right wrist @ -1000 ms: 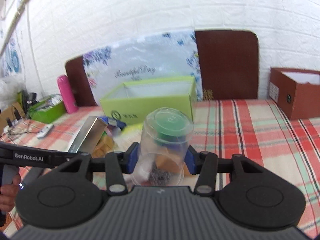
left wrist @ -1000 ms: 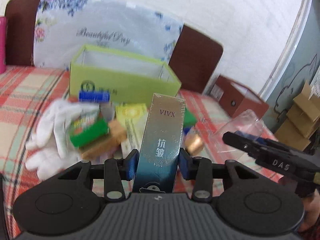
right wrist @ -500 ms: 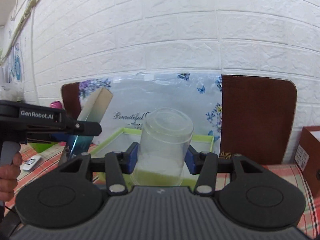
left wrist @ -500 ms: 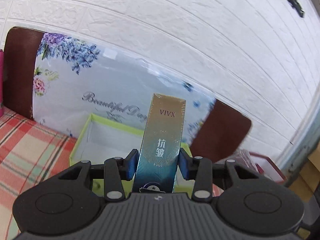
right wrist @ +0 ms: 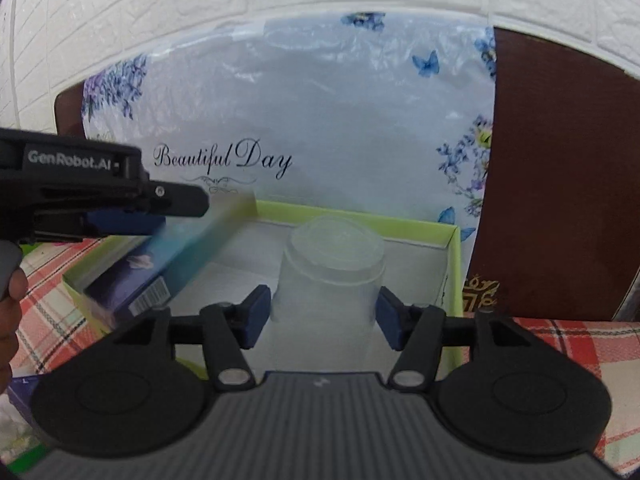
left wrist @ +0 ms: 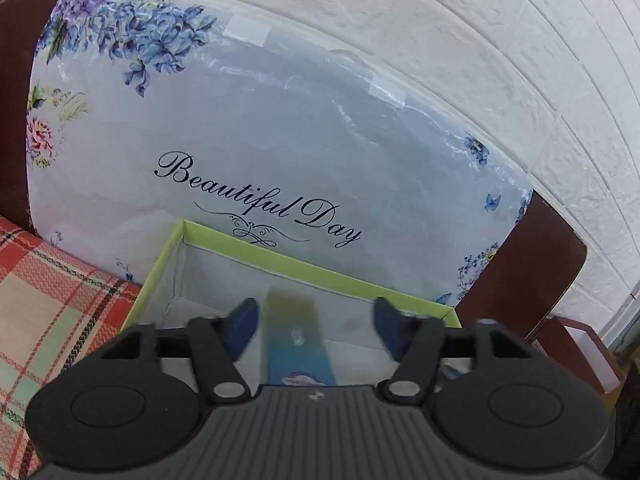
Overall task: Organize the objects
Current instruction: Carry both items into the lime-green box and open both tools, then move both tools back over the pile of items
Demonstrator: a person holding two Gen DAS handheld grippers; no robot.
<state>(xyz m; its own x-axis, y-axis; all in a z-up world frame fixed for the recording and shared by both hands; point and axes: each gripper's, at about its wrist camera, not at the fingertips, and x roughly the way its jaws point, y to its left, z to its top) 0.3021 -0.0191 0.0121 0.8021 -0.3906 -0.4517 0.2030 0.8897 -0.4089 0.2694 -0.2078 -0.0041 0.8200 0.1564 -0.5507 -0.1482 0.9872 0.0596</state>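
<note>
Over the lime-green box [left wrist: 320, 272], my left gripper [left wrist: 316, 328] has its jaws opening wide. The silver-blue carton [left wrist: 296, 336] is a blur between the pads, touching neither, and drops into the box. In the right wrist view the same carton [right wrist: 180, 256] hangs tilted below the left gripper [right wrist: 172, 212], over the green box's [right wrist: 360, 220] left part. My right gripper [right wrist: 322, 316] is over the box's right part, jaws opening. An upside-down clear plastic cup [right wrist: 328, 272] stands between its pads with thin gaps on both sides.
A floral "Beautiful Day" pillow pack [left wrist: 260, 140] leans on a dark brown headboard [right wrist: 560, 180] and white brick wall behind the box. Red plaid cloth [left wrist: 48, 300] covers the surface. A brown box [left wrist: 576, 344] stands at far right. A hand [right wrist: 8, 300] holds the left gripper.
Both grippers moved forward from the pile to above the green box. Both sets of jaws spread apart. The carton left the left pads and falls; the cup sits loose between the right pads.
</note>
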